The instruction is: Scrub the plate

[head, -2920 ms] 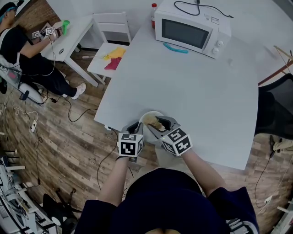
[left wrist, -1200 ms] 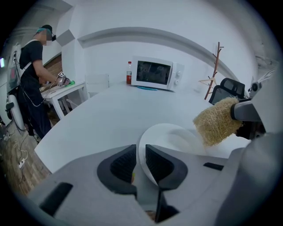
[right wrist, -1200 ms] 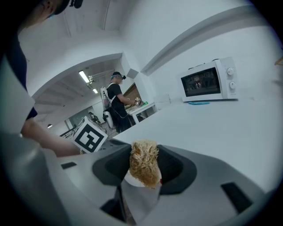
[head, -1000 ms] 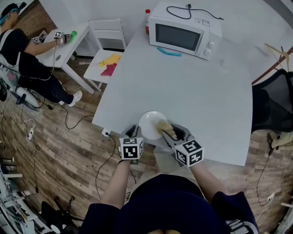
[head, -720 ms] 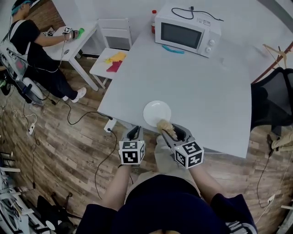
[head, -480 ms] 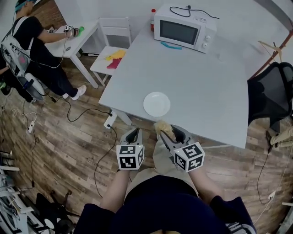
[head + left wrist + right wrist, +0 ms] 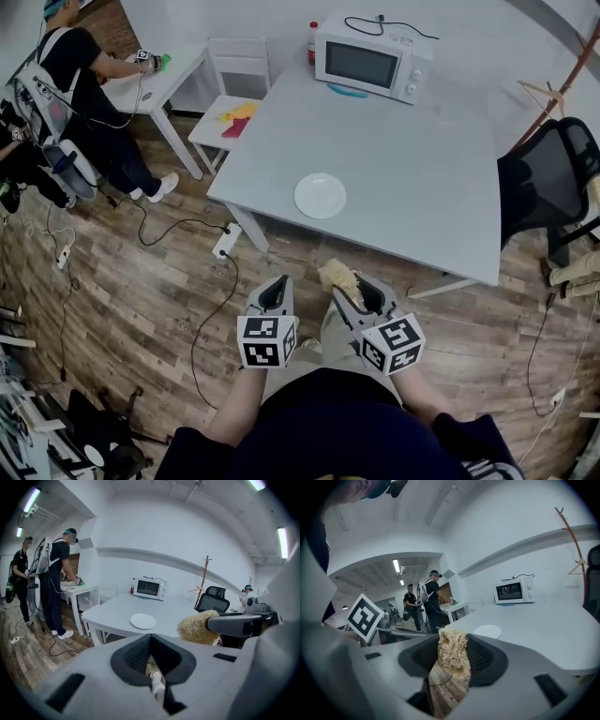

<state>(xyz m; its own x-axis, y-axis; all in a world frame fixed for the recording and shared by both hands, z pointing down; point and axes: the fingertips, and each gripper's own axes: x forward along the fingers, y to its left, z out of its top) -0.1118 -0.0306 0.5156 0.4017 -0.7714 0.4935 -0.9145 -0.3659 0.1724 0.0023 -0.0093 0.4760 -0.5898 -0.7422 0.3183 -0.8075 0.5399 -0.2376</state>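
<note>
The white plate point(image 7: 320, 195) lies bare on the grey table point(image 7: 412, 178), near its front left corner. Both grippers hang over the wooden floor, well short of the table and apart from the plate. My left gripper point(image 7: 275, 286) is shut, its jaws meeting with nothing between them point(image 7: 150, 639). My right gripper point(image 7: 351, 292) is shut on a straw-coloured scrubber point(image 7: 337, 277), whose bristly tuft point(image 7: 452, 649) sticks out past the pads. The left gripper view shows the plate point(image 7: 142, 620) ahead and the scrubber point(image 7: 198, 626) at the right.
A microwave point(image 7: 372, 56), a red-capped bottle point(image 7: 312, 37) and a teal object point(image 7: 349, 91) stand at the table's far end. A white chair with cloths point(image 7: 230, 114) is at the left, a black office chair point(image 7: 544, 178) at the right. Cables point(image 7: 178, 239) cross the floor. People work at a small table point(image 7: 159, 80).
Both grippers have drawn back from the plate and off the table to above the floor. The plate stays on the table. The scrubber came away with the right gripper.
</note>
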